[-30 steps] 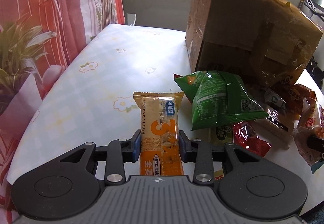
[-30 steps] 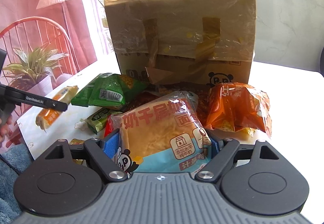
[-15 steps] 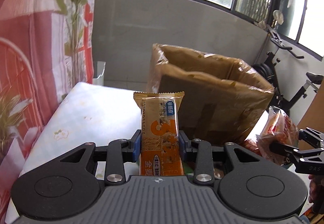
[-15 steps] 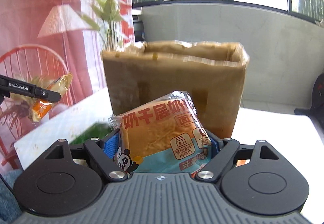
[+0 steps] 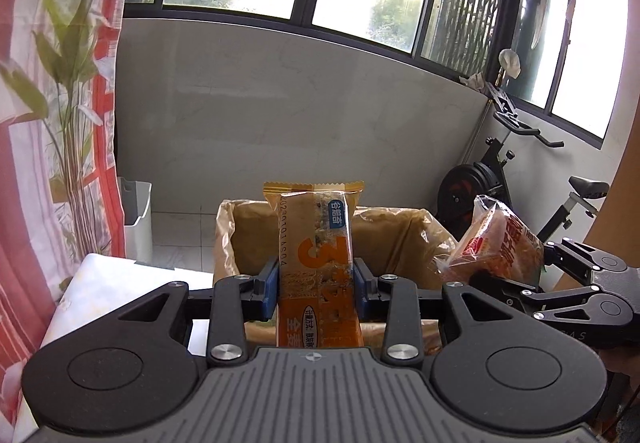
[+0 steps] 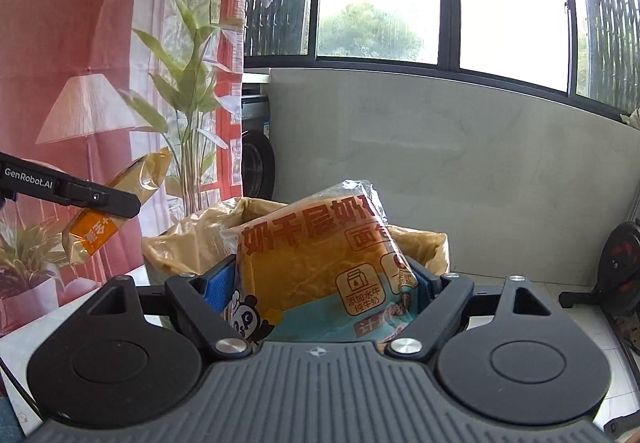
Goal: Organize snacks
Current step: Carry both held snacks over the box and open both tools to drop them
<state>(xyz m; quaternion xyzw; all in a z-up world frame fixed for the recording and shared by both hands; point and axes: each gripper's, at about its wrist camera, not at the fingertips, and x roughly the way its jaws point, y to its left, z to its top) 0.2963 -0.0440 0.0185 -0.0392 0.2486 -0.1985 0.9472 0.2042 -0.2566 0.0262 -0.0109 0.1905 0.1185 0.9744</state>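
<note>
My left gripper (image 5: 316,279) is shut on an orange cereal bar (image 5: 316,243), held upright in the air in front of the open cardboard box (image 5: 400,239). My right gripper (image 6: 316,279) is shut on a bread packet (image 6: 320,259) with red Chinese writing and a panda, held above the near side of the same box (image 6: 192,239). The right gripper with the bread (image 5: 500,243) shows at the right of the left wrist view. The left gripper's finger and bar (image 6: 96,231) show at the left of the right wrist view.
The white flowered table (image 5: 108,279) lies below left. A white bin (image 5: 138,219) stands by the grey wall. An exercise bike (image 5: 500,179) stands at the right. A red patterned curtain and plants (image 6: 188,83) are on the left.
Both grippers have risen with their snacks from table height to the level of the box's open top. The snack pile on the table has dropped out of sight.
</note>
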